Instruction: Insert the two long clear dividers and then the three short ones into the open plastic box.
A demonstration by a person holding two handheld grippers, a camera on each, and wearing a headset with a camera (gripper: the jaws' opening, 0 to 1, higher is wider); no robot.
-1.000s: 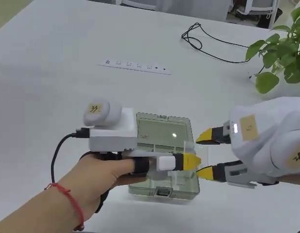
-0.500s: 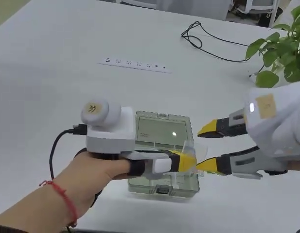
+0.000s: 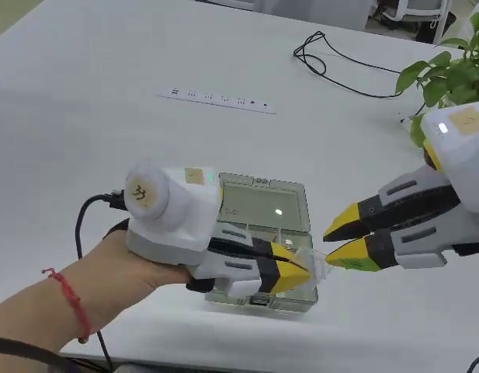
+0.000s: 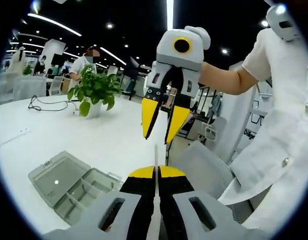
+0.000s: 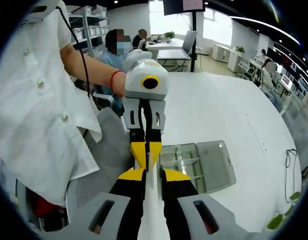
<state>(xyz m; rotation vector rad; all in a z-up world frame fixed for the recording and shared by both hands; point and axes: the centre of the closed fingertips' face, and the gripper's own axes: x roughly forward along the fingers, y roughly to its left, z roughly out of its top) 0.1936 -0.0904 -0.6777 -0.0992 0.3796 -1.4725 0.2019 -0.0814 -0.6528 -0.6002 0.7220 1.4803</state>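
Pinching a clear divider [image 3: 315, 261] between its yellow tips, the left gripper [image 3: 296, 272] has both jaws pressed flat against the thin sheet. In the left gripper view the divider [image 4: 155, 159] stands edge-on as a pale line rising out of the closed tips. The right gripper [image 3: 337, 241] faces it tip to tip, with its jaws a little apart. In the left gripper view the right gripper [image 4: 157, 136] has one yellow tip on either side of the divider's free end. Whether either tip touches the sheet cannot be told. In the right gripper view the sheet [image 5: 151, 197] runs as a pale strip up the gap between that gripper's own jaws to the closed tips of the left gripper [image 5: 146, 156].

Both sets of tips meet over the front right corner of the plastic box [image 3: 231, 298], and the divider hangs there, above or at the box rim. Contact with the box is not clear. The box sits near the front edge of the worktop [image 3: 91, 116], open, with its lid [image 3: 262, 206] laid flat behind it toward the back edge. Some inner walls show in the tray in the two gripper views.

A hand [image 3: 134, 272] with a red bracelet [image 3: 67, 301] at the wrist carries the left gripper, and a black lead [image 3: 82, 225] trails from that gripper's rear. Farther back on the worktop lies a white power strip [image 3: 217, 99]. A looped black cable [image 3: 340, 66] lies toward the far right corner, and a leafy plant [image 3: 449, 74] stands at the right edge.
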